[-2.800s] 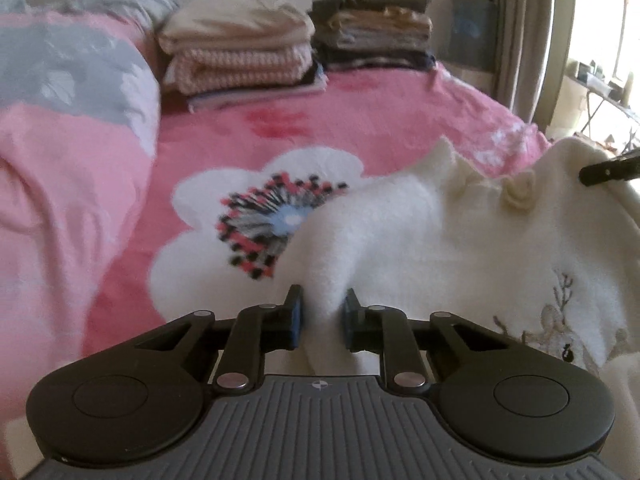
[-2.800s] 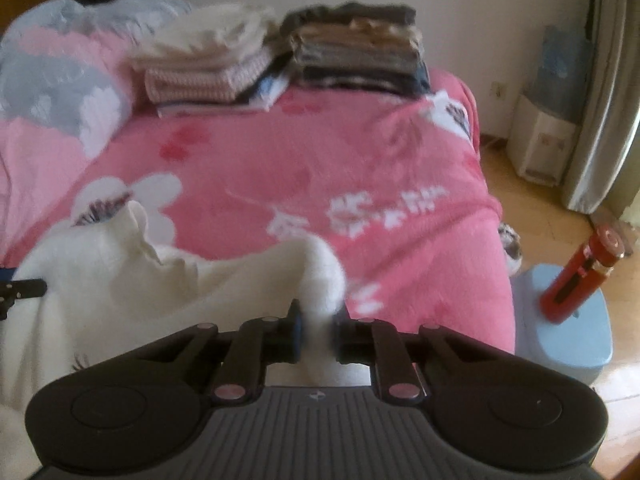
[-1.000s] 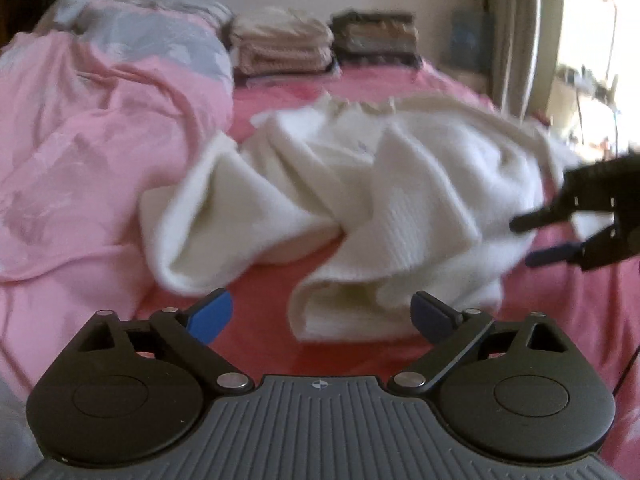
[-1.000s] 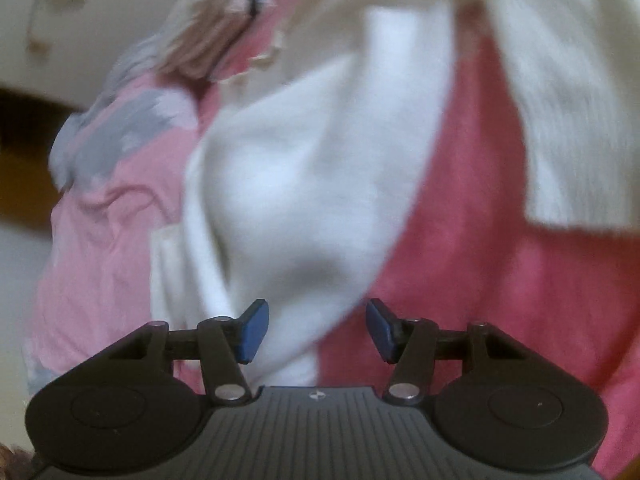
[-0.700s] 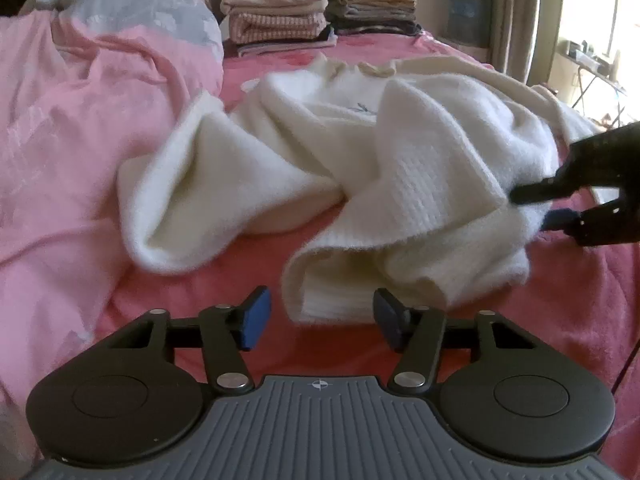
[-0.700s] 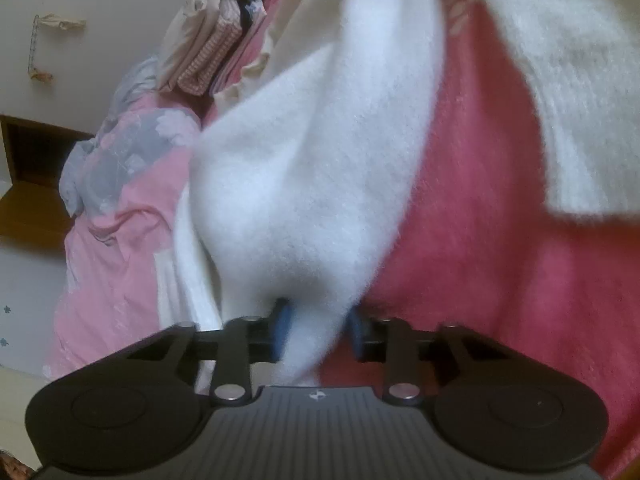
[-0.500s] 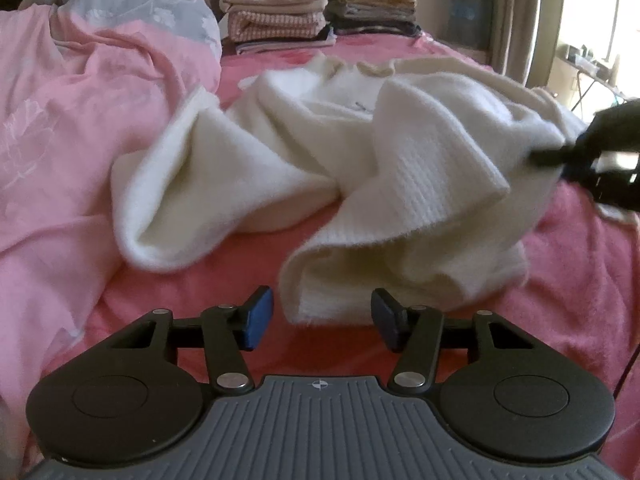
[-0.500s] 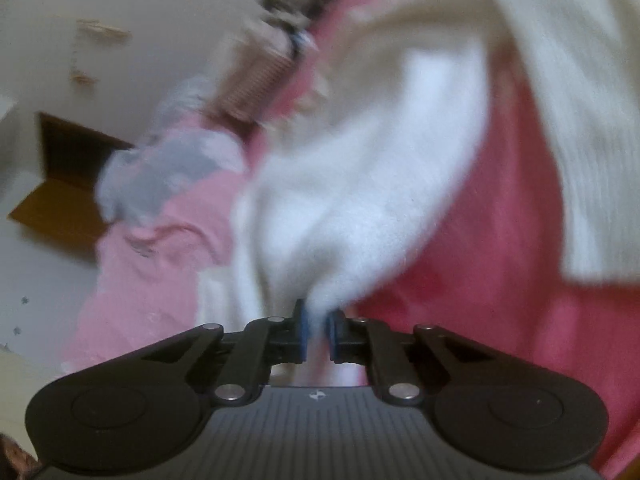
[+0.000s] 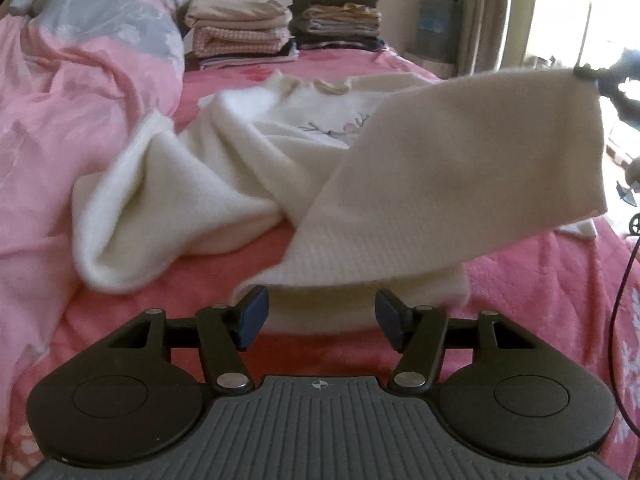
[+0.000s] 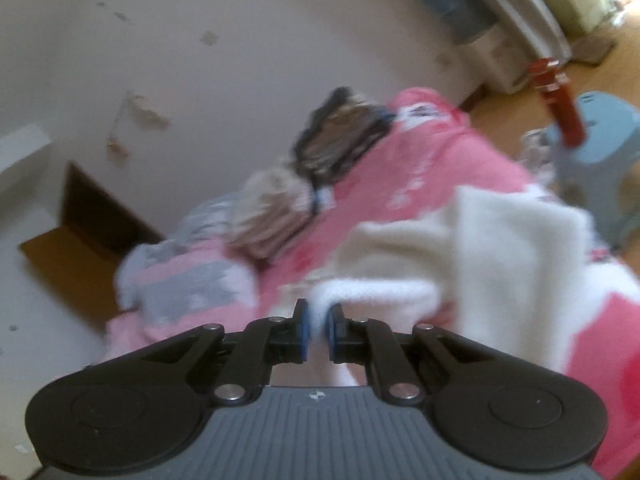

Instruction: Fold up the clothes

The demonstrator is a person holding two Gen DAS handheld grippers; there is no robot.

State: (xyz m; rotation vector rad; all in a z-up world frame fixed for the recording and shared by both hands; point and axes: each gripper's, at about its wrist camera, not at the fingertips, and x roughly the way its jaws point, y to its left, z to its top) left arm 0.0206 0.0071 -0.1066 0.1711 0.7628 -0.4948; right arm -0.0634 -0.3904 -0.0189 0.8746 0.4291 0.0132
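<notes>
Cream sweater [image 9: 256, 160], one; right gripper [image 10: 318, 334] jaws pinch it; left gripper [image 9: 318, 312] jaws just widened, holding nothing; two folded stacks [image 9: 240, 32].

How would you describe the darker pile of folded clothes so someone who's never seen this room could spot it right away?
Start at the bed with the pink blanket and look to its far end by the wall, past the white sweater. Two piles of folded clothes sit side by side there. The dark pile is the right one in the left wrist view, in browns, tans and black, while the light pile is cream and pink check.
</notes>
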